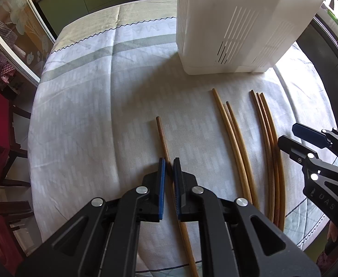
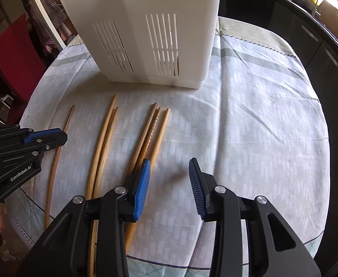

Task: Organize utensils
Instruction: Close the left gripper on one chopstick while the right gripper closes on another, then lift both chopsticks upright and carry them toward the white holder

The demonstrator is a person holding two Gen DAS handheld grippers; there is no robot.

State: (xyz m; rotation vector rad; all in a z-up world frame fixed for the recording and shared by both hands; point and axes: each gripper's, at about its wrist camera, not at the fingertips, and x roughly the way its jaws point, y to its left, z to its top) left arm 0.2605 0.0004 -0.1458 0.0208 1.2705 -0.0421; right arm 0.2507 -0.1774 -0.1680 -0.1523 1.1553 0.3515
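Chopsticks look light, stiff and kinda slick, so grab mid-shaft. Left gripper (image 1: pixel 169 168) is clamped on the lone chopstick (image 1: pixel 163 136) at lower centre, right gripper (image 2: pixel 169 180) hangs part-open and empty beside the trio (image 2: pixel 154 127), below the white holder (image 2: pixel 159 34)

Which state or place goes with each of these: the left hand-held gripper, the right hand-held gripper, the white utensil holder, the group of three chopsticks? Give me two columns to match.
Things:
1. left hand-held gripper
2. right hand-held gripper
3. white utensil holder
4. group of three chopsticks

States or places:
A. upright at the far side of the cloth
B. jaws apart, nothing between them
C. lying side by side next to the right gripper
D. closed on a single chopstick

Pairs: 1-D, 2-B, 3-A, 4-C
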